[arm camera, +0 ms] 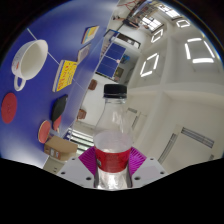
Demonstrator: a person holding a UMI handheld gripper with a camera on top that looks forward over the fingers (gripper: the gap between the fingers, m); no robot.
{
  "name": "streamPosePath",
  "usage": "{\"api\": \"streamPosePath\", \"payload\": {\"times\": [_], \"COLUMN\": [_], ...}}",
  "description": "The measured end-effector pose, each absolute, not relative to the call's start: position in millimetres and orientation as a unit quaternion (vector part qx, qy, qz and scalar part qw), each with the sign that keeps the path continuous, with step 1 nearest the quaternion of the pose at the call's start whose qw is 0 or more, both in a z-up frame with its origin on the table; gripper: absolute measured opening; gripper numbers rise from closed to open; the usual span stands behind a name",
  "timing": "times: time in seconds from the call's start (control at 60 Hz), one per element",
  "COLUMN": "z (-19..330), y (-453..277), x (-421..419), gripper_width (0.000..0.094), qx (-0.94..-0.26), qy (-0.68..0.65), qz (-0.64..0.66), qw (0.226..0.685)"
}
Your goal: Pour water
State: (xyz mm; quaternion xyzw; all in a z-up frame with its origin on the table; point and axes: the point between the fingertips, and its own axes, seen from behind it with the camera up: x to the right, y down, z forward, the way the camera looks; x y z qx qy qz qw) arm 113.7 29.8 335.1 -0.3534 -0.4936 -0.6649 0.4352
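Observation:
A clear plastic bottle (pixel 113 135) with a black cap (pixel 114 91) and a red label (pixel 112 157) stands upright between my fingers. My gripper (pixel 113 163) is shut on the bottle, the magenta pads (pixel 90 158) pressing on the label at both sides. The bottle is held up off the blue table (pixel 45 35), which tilts away on the left. A white cup (pixel 31 60) with a handle stands on that table, well beyond and left of the bottle.
On the blue table lie a yellow box (pixel 64 74), a red round object (pixel 9 106), a dark bowl (pixel 58 106) and a small wooden block (pixel 64 148). White walls, a window and ceiling lights fill the right side.

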Motion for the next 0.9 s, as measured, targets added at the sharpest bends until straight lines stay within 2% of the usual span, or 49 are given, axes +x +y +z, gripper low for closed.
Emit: {"api": "streamPosePath", "payload": {"times": [0.017, 0.1, 0.2, 0.317, 0.4, 0.467, 0.517, 0.617, 0.7, 0.733, 0.833, 0.9], "z": [319.7, 286.0, 236.9, 208.9, 215.5, 228.2, 251.0, 310.4, 362.2, 373.1, 383.9, 359.3], "y": [38.2, 57.9, 76.3, 79.0, 81.1, 82.9, 79.5, 74.1, 57.8, 66.2, 47.1, 60.7], "x": [102.9, 73.4, 59.3, 48.5, 59.5, 61.3, 58.0, 60.5, 75.5, 86.7, 101.3, 112.4], "gripper_width": [0.0369, 0.0371, 0.0369, 0.0371, 0.0369, 0.0369, 0.0370, 0.0369, 0.0369, 0.0368, 0.0368, 0.0367], "qx": [-0.337, -0.275, -0.235, -0.212, -0.239, -0.263, -0.281, -0.348, -0.430, -0.474, -0.588, -0.651], "qy": [-0.512, -0.585, -0.639, -0.667, -0.654, -0.634, -0.610, -0.539, -0.442, -0.396, -0.256, -0.171], "qz": [-0.665, -0.665, -0.658, -0.640, -0.639, -0.636, -0.631, -0.593, -0.540, -0.498, -0.337, -0.215], "qw": [0.427, 0.374, 0.323, 0.318, 0.326, 0.352, 0.388, 0.487, 0.573, 0.608, 0.689, 0.707]}}
